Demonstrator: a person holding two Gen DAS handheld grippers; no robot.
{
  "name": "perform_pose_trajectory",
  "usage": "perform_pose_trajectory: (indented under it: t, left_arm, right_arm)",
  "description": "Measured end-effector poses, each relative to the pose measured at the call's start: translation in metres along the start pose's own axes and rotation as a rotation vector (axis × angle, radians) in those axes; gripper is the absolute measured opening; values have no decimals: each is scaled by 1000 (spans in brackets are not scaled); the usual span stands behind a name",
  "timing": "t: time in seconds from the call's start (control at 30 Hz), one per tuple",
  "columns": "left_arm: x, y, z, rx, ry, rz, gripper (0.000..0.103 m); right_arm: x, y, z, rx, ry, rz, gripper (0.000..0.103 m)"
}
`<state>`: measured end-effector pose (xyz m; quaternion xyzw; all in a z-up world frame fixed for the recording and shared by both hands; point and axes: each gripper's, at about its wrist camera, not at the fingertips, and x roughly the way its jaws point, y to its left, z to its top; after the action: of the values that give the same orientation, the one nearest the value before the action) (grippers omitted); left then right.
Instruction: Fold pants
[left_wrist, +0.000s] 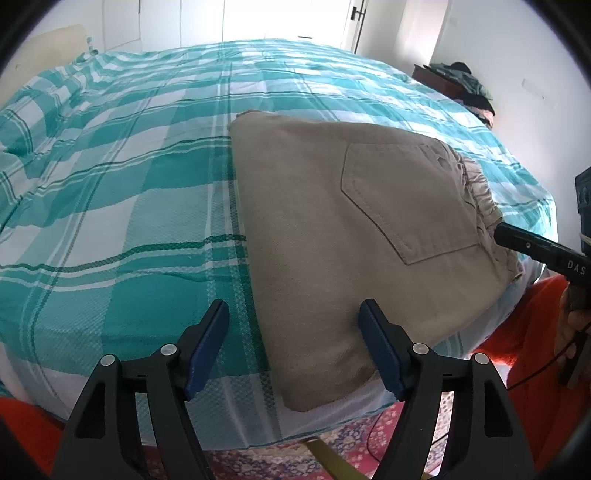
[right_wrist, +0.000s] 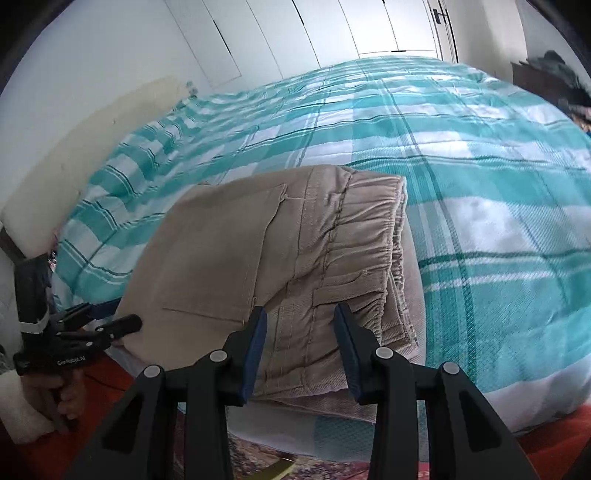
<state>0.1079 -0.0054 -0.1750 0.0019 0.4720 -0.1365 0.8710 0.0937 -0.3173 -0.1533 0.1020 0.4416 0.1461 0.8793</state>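
Folded beige cotton pants (left_wrist: 332, 229) lie on the teal-checked bed (left_wrist: 129, 184); left gripper (left_wrist: 291, 347) gapes over their near edge, right gripper (right_wrist: 301, 350) stands apart over the waistband.

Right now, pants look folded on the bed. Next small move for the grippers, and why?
Probably back both off. The pants lie as a flat folded stack on the bedspread; the left gripper is open over one corner, and the right gripper straddles the waistband without visibly pinching it.

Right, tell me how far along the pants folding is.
Mostly done: the tan pants lie as a compact folded stack near the bed's edge, pocket on top, waistband layers at one end. In hand: nothing is gripped. The left gripper is open over the stack's corner; the right gripper hangs open at the waistband. Left: perhaps squaring the edges.
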Motion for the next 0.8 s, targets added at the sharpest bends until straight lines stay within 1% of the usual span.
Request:
perform_pose_trajectory:
  t: [0.2,0.37,0.8]
  left_arm:
    - [2,1,1,4,1,-2,78]
    - [3,2,2,-1,4,-4,80]
    - [3,3,2,1,5,-3,80]
  right_arm:
    - [0,4,-2,-24,-11,-10,39]
    - [0,4,-3,-20,-15,-7,39]
    - [-1,5,-4,-27,-18,-15,39]
